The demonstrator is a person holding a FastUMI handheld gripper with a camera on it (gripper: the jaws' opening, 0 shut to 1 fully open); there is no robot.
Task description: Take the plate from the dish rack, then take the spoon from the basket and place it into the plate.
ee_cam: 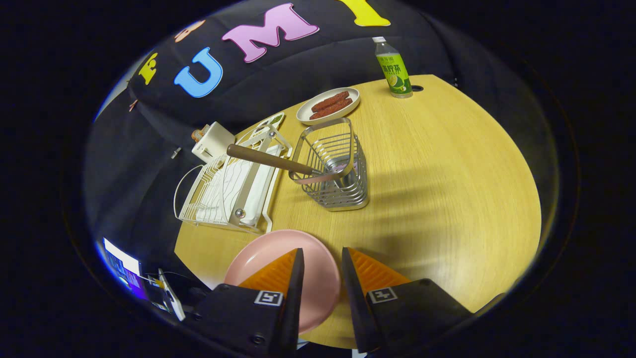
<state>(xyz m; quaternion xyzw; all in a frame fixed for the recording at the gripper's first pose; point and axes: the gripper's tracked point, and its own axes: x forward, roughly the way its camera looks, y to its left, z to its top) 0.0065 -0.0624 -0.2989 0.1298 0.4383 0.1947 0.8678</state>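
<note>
The gripper hangs over the near edge of the wooden worktop with its two orange fingers parted by a narrow gap and holding nothing. The pink plate lies flat on the worktop right under them: the left finger covers part of it, and the plate's right rim shows in the gap between the fingers. It is out of the white dish rack, which stands beyond the plate, a little to the left.

The spoon is beyond the fingers, in the wire basket. Its brown handle leans out to the left over the dish rack, and its lower end is down inside the basket. The basket stands just beside the rack, on its right, well apart from the plate. Between the plate and the basket there is only bare worktop.

Farther back, a white plate with sausages lies behind the basket, and a green bottle stands at the far edge. A small white box sits at the far end of the rack.
</note>
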